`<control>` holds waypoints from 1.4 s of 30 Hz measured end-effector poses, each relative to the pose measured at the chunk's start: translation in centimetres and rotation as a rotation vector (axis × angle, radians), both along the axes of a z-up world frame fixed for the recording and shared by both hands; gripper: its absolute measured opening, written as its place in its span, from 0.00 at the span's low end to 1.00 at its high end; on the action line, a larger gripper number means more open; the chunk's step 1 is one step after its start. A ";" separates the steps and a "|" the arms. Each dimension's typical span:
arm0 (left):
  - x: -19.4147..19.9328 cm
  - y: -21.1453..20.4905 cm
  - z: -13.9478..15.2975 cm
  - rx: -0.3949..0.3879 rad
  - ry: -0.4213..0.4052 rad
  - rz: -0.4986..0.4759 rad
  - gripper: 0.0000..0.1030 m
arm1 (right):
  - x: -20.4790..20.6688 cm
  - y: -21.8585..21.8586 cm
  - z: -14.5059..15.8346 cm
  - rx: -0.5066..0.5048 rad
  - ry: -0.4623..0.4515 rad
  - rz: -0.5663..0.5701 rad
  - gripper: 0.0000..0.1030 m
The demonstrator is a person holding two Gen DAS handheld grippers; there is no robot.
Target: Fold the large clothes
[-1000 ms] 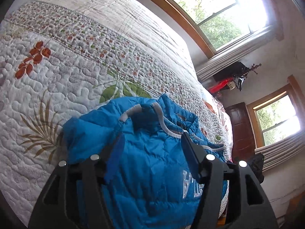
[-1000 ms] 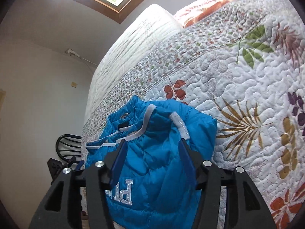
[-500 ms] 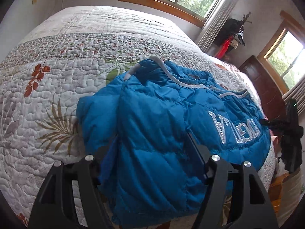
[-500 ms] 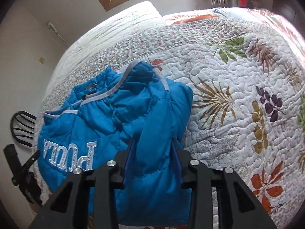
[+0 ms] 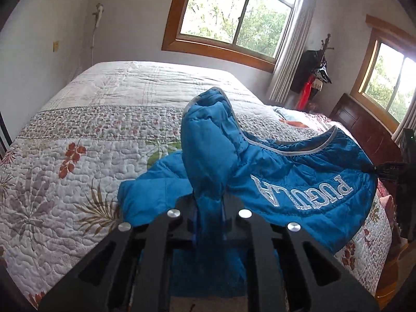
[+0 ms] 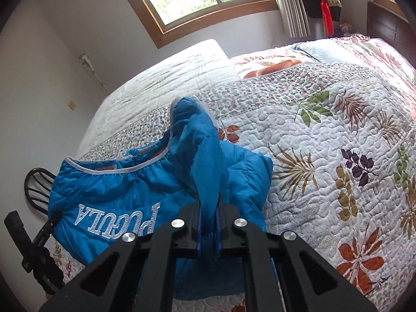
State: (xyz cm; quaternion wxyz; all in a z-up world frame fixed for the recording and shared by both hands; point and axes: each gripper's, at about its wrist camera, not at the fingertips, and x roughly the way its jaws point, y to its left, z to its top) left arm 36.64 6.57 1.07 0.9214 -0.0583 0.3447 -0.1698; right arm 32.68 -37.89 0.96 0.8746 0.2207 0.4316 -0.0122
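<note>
A blue puffer jacket [image 5: 286,179] with silver lettering and grey trim lies on a quilted floral bed [image 5: 85,135]. My left gripper [image 5: 208,218] is shut on a fold of the jacket and holds it raised, so the cloth stands up in a ridge ahead of the fingers. In the right wrist view my right gripper [image 6: 208,223] is shut on a fold of the same jacket [image 6: 109,195], also lifted in a ridge. The jacket's lettered panel spreads toward the bed's edge in both views.
The bed's quilt [image 6: 338,143] stretches wide to the right of the jacket. A dark wooden headboard [image 5: 364,127] and a coat stand [image 5: 317,78] sit by the windows. A black chair [image 6: 36,184] stands off the bed's edge.
Both grippers went from open above the jacket to shut on its cloth, then lifted it. The jacket's fold now stands up from the bed.
</note>
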 end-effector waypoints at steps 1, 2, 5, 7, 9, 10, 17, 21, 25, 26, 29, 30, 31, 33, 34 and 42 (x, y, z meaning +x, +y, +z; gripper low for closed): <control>0.5 0.0 -0.1 -0.003 0.003 0.009 0.11 | 0.7 -0.4 0.0 0.015 -0.003 -0.004 0.07; 1.4 0.1 -0.5 0.000 0.016 0.018 0.11 | 1.3 -0.8 -0.2 0.032 -0.006 -0.008 0.07; 4.5 0.1 -3.2 0.030 0.126 0.025 0.12 | 3.4 -1.6 -1.9 0.072 0.021 -0.025 0.07; 6.4 0.1 -5.8 0.064 0.214 0.029 0.17 | 4.7 -1.8 -4.2 0.066 0.074 -0.040 0.07; 7.4 0.4 -7.8 0.075 0.241 0.020 0.26 | 6.0 -1.8 -7.0 0.030 0.136 -0.048 0.08; 7.7 0.5 -8.5 0.072 0.244 0.012 0.27 | 6.5 -1.9 -8.2 0.027 0.162 -0.050 0.10; 8.5 0.6 -10.1 0.062 0.254 0.005 0.30 | 7.8 -1.3 -11.9 0.004 0.184 -0.019 0.12; 8.6 1.4 -9.5 0.023 0.297 0.020 0.36 | 7.5 -1.8 -11.0 0.032 0.198 -0.019 0.13; 7.4 3.1 -6.4 0.027 0.278 0.076 0.43 | 5.2 -3.0 -7.8 0.014 0.153 -0.047 0.30; 6.8 3.3 -5.4 0.036 0.255 0.098 0.43 | 4.4 -2.9 -6.8 0.003 0.135 -0.048 0.30; 4.2 2.3 -2.6 0.046 0.179 0.105 0.43 | 2.4 -0.8 -4.5 0.003 0.091 0.048 0.28; 3.3 1.4 -1.8 0.042 0.160 0.083 0.43 | 1.8 0.6 -3.9 0.002 0.078 0.091 0.28; 2.2 0.1 -1.3 0.033 0.148 0.045 0.43 | 1.3 2.0 -3.4 0.006 0.062 0.133 0.27; 0.5 -3.2 -1.0 0.043 0.141 -0.013 0.43 | 0.5 5.3 -2.8 0.003 0.041 0.218 0.26; -0.1 -4.9 -1.2 0.054 0.144 -0.034 0.44 | 0.4 6.7 -2.8 -0.003 0.037 0.247 0.25; -0.7 -11.1 -7.2 0.154 0.226 -0.083 0.44 | 0.2 13.0 -5.3 -0.088 0.102 0.366 0.19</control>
